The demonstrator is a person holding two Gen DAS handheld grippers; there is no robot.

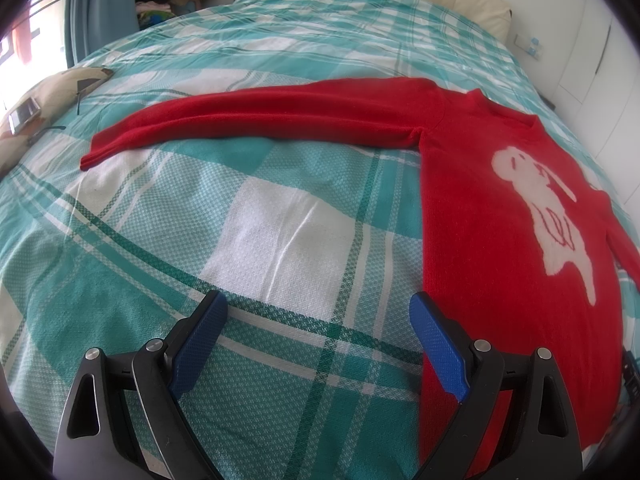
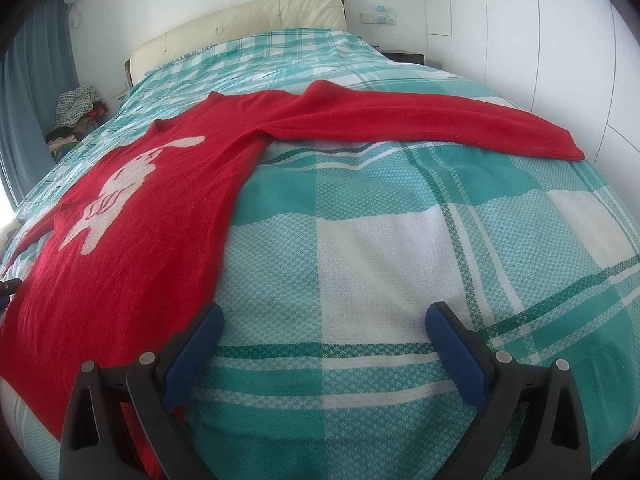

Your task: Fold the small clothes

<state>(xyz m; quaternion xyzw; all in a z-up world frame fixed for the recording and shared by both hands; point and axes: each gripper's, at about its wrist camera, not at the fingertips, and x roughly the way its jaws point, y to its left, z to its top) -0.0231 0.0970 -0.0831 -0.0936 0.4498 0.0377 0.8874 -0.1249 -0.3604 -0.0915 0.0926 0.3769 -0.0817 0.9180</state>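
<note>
On the teal plaid bedspread (image 1: 280, 216) a red sweater (image 1: 480, 240) with a white rabbit motif (image 1: 548, 208) lies flat, sleeves outstretched. Left gripper (image 1: 318, 320) and right gripper (image 2: 324, 332) both hover wide open, holding nothing.

Left gripper (image 1: 318, 304) spread wide, empty; right gripper (image 2: 324, 316) likewise, both low.

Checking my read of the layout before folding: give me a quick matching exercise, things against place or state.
1. red sweater
2. left gripper
3. headboard
4. clothes pile

a. far end of the bed
b. jaws open, empty
c. spread flat, sleeves out
d. beside the bed by the curtain

Pairs: 1-c, 2-b, 3-a, 4-d
</note>
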